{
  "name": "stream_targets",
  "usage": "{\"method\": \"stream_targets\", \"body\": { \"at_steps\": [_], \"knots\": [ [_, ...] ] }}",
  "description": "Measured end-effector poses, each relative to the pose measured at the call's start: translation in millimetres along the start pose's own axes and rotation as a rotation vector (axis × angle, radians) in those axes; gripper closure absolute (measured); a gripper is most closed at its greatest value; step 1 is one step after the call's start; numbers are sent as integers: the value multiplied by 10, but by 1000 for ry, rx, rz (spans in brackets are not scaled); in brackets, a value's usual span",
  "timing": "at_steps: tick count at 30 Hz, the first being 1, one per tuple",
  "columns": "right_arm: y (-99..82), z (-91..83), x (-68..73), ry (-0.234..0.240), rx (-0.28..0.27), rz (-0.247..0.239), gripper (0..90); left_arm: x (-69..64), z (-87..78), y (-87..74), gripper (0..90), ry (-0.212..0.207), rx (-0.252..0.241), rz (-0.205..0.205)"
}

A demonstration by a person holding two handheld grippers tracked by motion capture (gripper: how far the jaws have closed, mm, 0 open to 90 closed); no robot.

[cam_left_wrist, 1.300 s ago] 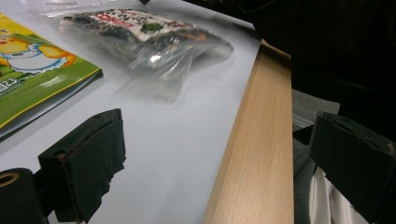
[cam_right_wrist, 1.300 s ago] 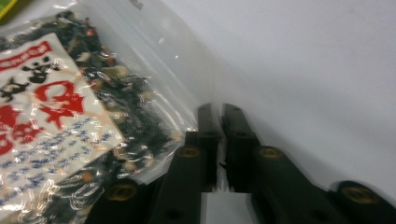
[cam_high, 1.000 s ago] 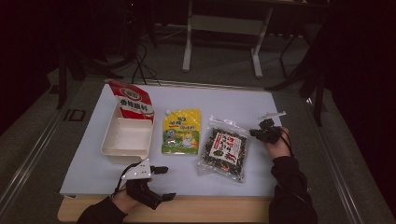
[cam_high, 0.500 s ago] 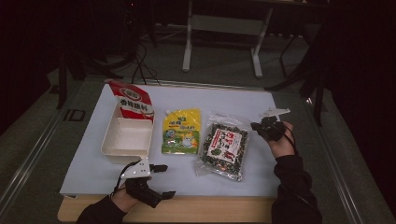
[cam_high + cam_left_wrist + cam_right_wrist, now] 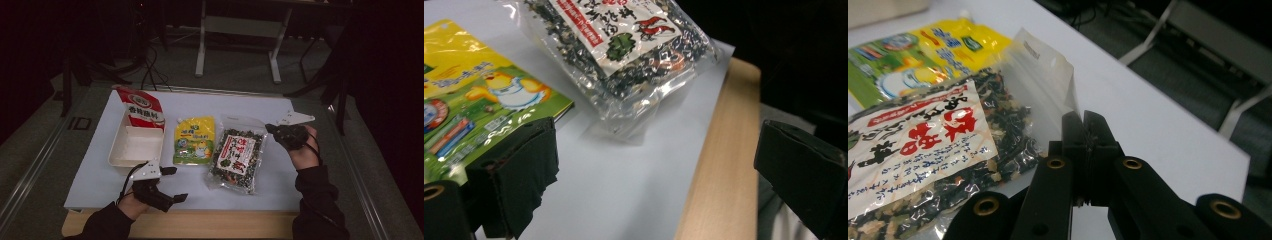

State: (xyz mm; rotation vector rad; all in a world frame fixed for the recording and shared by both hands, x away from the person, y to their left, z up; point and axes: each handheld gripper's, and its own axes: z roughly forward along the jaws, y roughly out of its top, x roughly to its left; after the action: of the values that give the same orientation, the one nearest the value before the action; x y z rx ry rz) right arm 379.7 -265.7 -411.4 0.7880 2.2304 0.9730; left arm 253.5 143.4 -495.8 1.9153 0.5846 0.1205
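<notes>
A clear bag of dried seaweed mix (image 5: 237, 155) (image 5: 923, 145) with a red and white label lies right of centre on the white table top. My right gripper (image 5: 268, 129) (image 5: 1083, 117) is at the bag's far right corner. Its jaws are shut and pinch the clear top strip, which stands up off the table. A yellow pouch (image 5: 195, 140) (image 5: 474, 90) (image 5: 923, 50) lies flat just left of the bag (image 5: 624, 45). My left gripper (image 5: 176, 184) (image 5: 656, 135) hovers open near the front edge, below the pouch, with nothing between its jaws.
A white tray (image 5: 116, 150) with a red printed lid (image 5: 145, 107) leaning at its far end sits at the left. The wooden table edge (image 5: 200, 227) runs along the front. Beyond the table stand metal stand legs (image 5: 202, 45) and cables on a dark floor.
My right hand has risen and drawn the bag's top corner up with it. The left gripper has lifted slightly near the front edge.
</notes>
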Motion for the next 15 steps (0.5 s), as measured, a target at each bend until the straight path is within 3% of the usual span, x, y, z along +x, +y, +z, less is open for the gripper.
{"method": "stream_targets", "body": {
  "at_steps": [15],
  "knots": [
    [369,-495,485,61,-162,-174,899,26,29,217,46,23,-17,18]
  ]
}}
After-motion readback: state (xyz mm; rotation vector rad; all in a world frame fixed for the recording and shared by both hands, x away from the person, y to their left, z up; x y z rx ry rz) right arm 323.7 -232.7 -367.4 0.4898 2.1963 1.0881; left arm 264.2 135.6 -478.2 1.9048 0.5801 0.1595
